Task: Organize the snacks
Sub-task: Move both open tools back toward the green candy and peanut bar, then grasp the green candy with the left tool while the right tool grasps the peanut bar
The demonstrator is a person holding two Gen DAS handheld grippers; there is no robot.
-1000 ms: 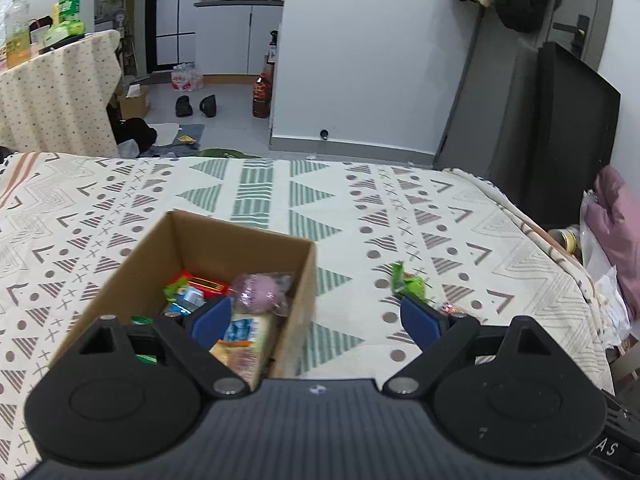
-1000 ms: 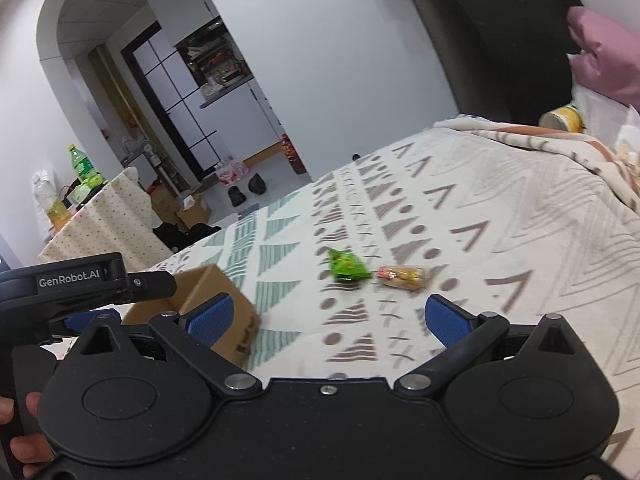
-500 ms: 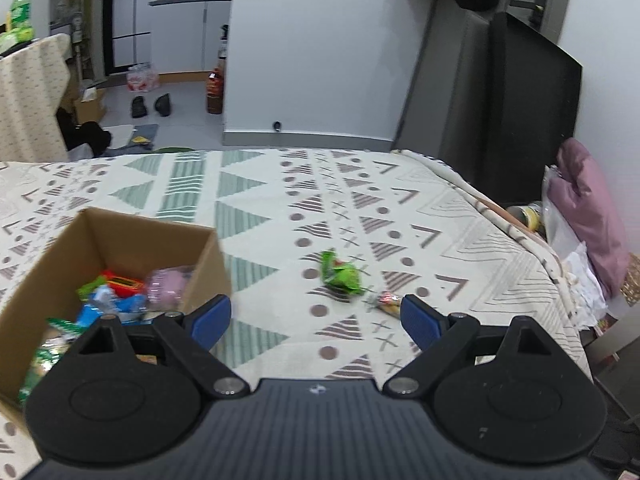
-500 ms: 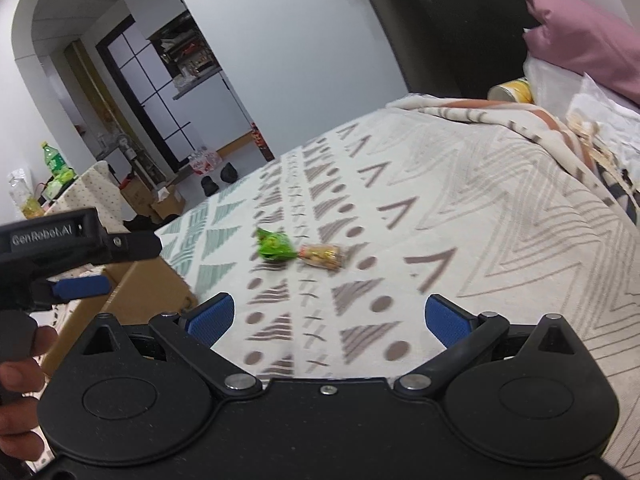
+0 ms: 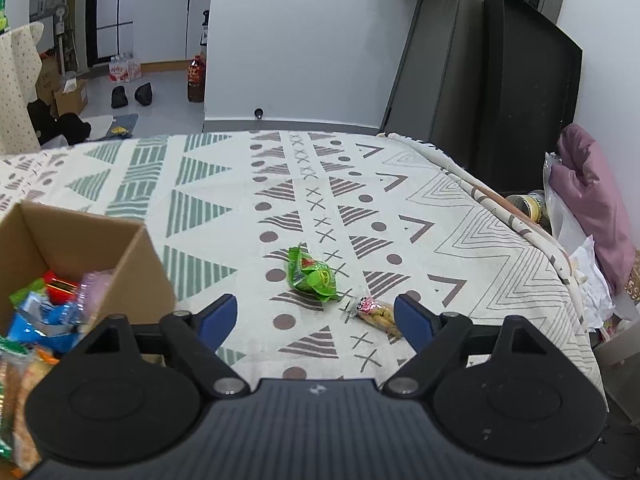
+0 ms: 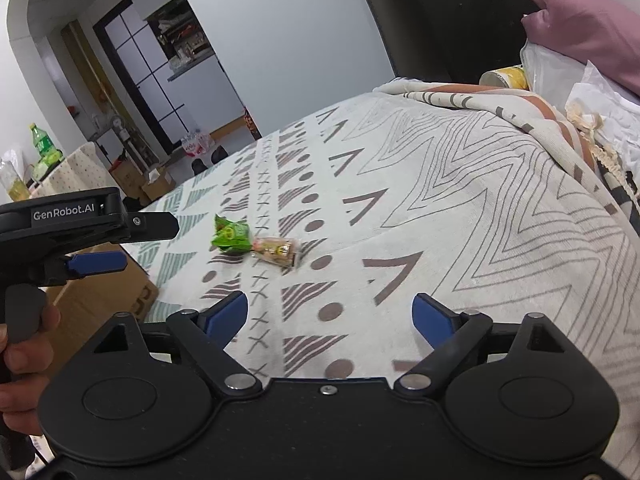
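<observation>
Bed's covered with a patterned blanket (image 5: 420, 208), triangles and zigzags all over. Off its right edge there's a purple pillow (image 5: 592, 200), a clear plastic bag (image 5: 564, 220) and a yellow can (image 6: 505, 77). Past the far edge: brown bottle (image 5: 195, 84) on the floor, black shoes (image 5: 132, 96), a polka-dot cloth (image 5: 16, 88) draped at left.

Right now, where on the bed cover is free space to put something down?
The patterned cover is bare beyond the green packet and toward its right edge. It is bare too between the cardboard box and that packet. The box is crowded; the clear-wrapped snack lies close beside the packet.
</observation>
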